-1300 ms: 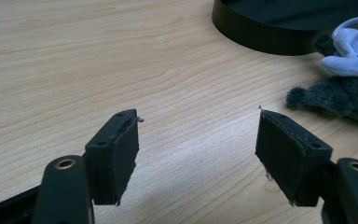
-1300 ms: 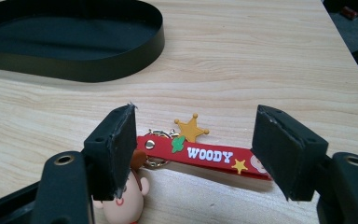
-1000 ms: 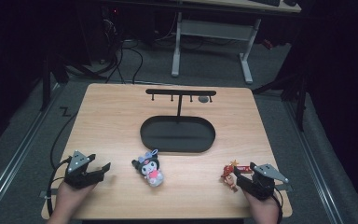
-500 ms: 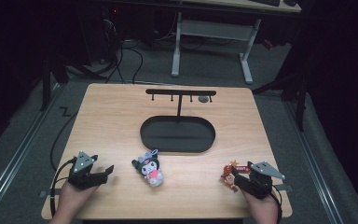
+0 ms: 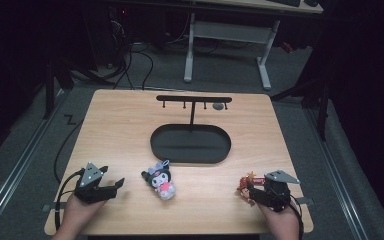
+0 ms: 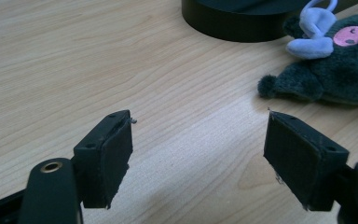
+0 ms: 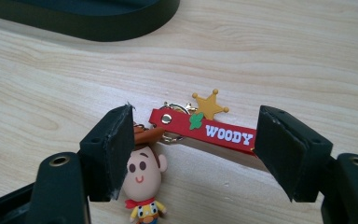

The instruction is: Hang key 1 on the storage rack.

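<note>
High view. We log a light wooden table carrying a black metal hanger stand with an oval base and a hooked crossbar. Near the front edge lies a dark plush doll keychain with lilac ears and a pink body, between the two tools. We see the left gripper at the front left, apart from the plush, and the right gripper at the front right, over a small red-strapped Woody figure keychain. We judge the step in hand to be the approach for a pick-up, with both keychains on the table and none on the hooks.

Left gripper view. We note the jaws spread wide over bare wood, holding and touching nothing. The plush doll lies ahead and to the upper right, beyond the pad tips; the stand's base sits farther off.

Right gripper view. We note the jaws spread wide, straddling the Woody keychain. The red strap lettered WOODY runs across the gap, with a yellow star charm above it. The figure's head lies just beside one pad; we cannot tell whether they touch. Nothing is pinched yet. We judge that the next move calls for closing on the strap or ring, then lifting toward a hook.
</note>
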The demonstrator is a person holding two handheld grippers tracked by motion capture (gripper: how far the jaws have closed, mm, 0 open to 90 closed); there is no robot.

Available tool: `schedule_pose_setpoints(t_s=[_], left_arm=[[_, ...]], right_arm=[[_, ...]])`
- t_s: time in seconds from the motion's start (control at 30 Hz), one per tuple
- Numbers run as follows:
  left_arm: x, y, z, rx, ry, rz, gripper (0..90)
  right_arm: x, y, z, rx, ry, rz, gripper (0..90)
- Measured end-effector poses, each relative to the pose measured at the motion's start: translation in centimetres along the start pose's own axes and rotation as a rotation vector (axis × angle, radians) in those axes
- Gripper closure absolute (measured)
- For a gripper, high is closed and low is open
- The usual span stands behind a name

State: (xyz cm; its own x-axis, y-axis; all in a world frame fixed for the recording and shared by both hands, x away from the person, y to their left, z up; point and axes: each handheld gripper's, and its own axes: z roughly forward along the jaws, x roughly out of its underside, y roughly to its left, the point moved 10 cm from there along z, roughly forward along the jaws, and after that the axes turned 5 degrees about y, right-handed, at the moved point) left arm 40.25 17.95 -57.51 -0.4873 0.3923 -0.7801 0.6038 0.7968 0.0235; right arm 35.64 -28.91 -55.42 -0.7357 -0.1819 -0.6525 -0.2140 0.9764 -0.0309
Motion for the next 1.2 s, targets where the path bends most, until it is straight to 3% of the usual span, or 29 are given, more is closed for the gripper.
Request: schedule_pose_setpoints(t_s=[0.27,1.2], left_arm=[[0.0,-0.1,0.3,0.012,0.000,0.010,24.0],[0.0,-0.6,0.7,0.030,0.010,0.035,23.1]], right_arm=[[0.0,0.4,0.2,-0.024,0.093,-0.020,28.7],[0.4,1.6,0.1,-0.061,0.299,-0.137,30.6]])
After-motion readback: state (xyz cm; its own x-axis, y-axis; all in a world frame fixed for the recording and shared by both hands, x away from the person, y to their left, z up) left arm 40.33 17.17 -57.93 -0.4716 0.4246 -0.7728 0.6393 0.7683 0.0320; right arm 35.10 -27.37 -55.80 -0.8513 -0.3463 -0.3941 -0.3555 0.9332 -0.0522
